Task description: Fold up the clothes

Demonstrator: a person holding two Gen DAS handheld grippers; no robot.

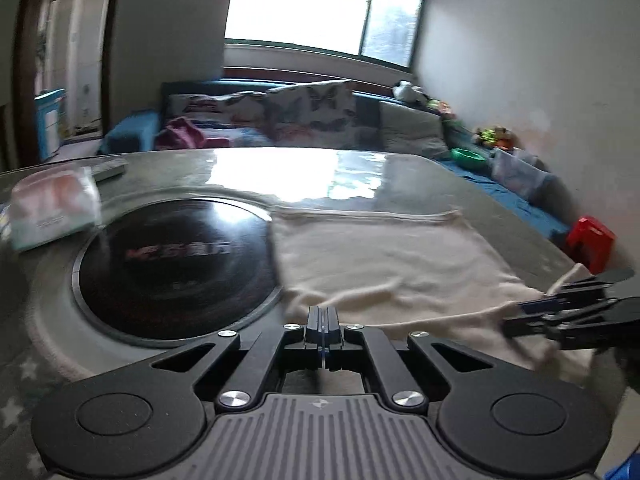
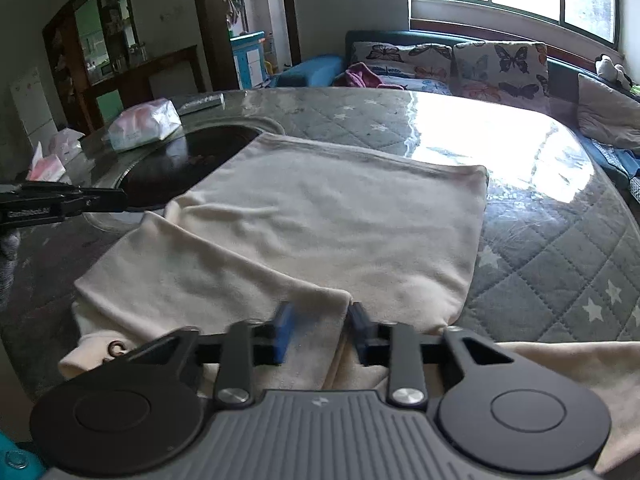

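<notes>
A cream garment lies partly folded on the quilted table cover, with a folded flap across its near side; it also shows in the left wrist view. My right gripper is open, its blue-padded fingers standing either side of the flap's near corner. It shows from the side in the left wrist view at the garment's right edge. My left gripper is shut, empty, at the garment's near left edge by the black hob. It shows in the right wrist view, left of the garment.
A round black induction hob is set in the table left of the garment. A tissue pack and a remote lie behind it. A sofa with butterfly cushions stands beyond the table, and a red stool stands to the right.
</notes>
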